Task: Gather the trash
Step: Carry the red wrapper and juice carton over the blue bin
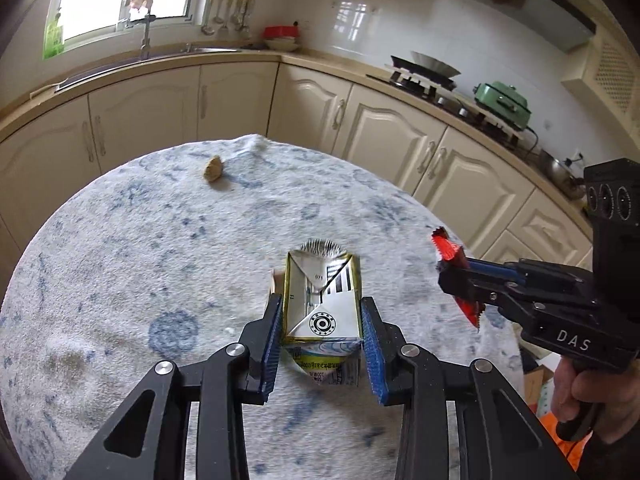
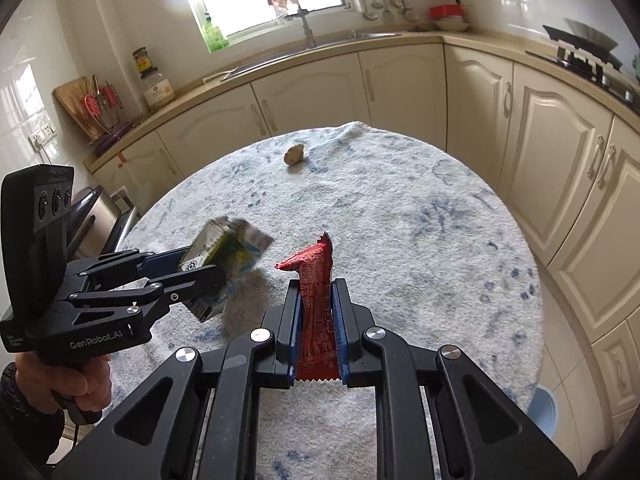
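Observation:
A flattened drink carton (image 1: 320,304) sits between the blue pads of my left gripper (image 1: 322,302), which is shut on it and holds it clear of the round table (image 1: 120,260). The same carton (image 2: 224,256) and left gripper (image 2: 200,270) show at the left of the right wrist view. My right gripper (image 2: 316,286) is shut on a red snack wrapper (image 2: 316,276) that stands up between its fingers. In the left wrist view that wrapper (image 1: 446,246) sticks out of the right gripper (image 1: 450,274). A crumpled brown scrap (image 1: 214,169) (image 2: 295,154) lies at the table's far side.
A blue-patterned white cloth covers the table (image 2: 420,240). Cream kitchen cabinets (image 2: 552,168) curve around behind it, with a sink under the window and a stove (image 1: 420,76) to the right. A metal bin (image 2: 96,208) stands left of the table, a pale blue tub (image 2: 544,404) at its right.

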### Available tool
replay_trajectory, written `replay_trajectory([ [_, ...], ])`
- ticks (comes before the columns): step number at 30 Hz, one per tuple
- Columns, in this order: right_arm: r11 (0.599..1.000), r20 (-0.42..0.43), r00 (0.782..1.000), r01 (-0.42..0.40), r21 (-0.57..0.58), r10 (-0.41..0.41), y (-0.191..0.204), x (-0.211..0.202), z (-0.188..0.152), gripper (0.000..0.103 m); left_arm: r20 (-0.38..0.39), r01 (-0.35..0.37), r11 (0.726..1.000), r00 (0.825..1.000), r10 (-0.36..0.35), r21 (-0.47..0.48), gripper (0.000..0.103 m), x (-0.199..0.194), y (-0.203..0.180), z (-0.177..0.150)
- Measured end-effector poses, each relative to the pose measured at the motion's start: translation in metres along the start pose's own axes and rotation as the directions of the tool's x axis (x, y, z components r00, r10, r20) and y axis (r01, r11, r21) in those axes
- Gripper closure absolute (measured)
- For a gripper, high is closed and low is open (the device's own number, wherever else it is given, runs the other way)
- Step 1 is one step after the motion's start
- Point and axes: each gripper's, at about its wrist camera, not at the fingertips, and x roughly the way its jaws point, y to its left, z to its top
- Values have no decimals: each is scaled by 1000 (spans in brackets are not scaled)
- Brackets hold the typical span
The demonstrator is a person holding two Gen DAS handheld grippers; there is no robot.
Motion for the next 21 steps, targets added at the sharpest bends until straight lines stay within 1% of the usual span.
replay_trajectory([
  [13, 996, 77, 994, 73, 56, -77, -36, -57, -12, 89, 26, 73, 991, 997, -76, 108, 71, -6, -64, 13],
  [17, 991, 103, 988, 106, 84, -115, -54, -79, -17, 89, 39, 102, 983, 993, -109, 154, 71, -11, -89, 23],
  [21, 981, 129, 978, 148, 125, -164, -75, -105, -26, 89, 52, 148, 965, 985, -162, 215, 71, -10, -123, 36],
])
